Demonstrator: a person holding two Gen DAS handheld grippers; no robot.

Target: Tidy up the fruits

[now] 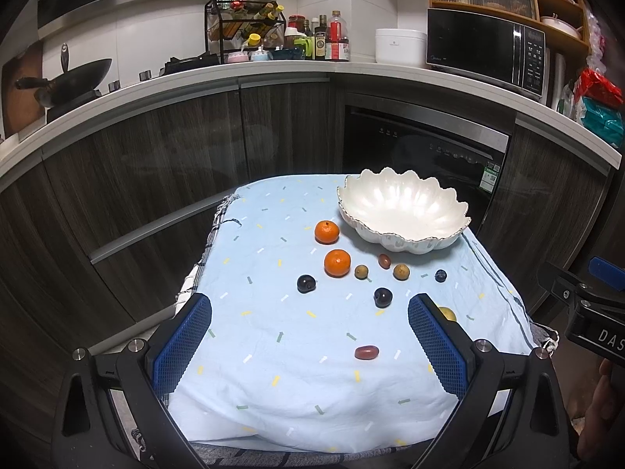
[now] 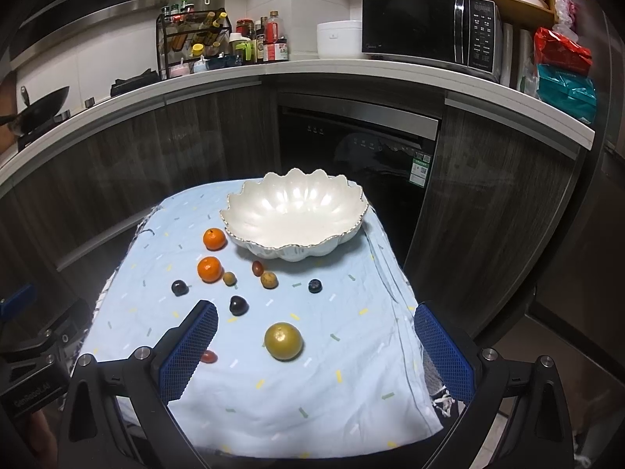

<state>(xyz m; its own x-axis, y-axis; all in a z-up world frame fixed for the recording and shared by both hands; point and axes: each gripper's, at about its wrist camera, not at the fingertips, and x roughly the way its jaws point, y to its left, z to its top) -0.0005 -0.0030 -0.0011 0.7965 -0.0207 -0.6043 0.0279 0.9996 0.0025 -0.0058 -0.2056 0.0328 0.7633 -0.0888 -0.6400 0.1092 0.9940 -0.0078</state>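
On blue cloth (image 2: 273,391): two oranges (image 2: 214,238), two dark plums (image 2: 238,305), one empty white bowl (image 2: 293,219). Left gripper (image 1: 308,336) and right gripper (image 2: 312,348) spread wide, gripping nothing.

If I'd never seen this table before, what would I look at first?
Probably the big white scalloped bowl at the far end of the light blue cloth, shining and empty. Next, the two bright oranges just left of it, with small dark and brown fruits scattered nearby. Closest to you sits a yellow-green fruit, between the open blue fingers of the right tool.
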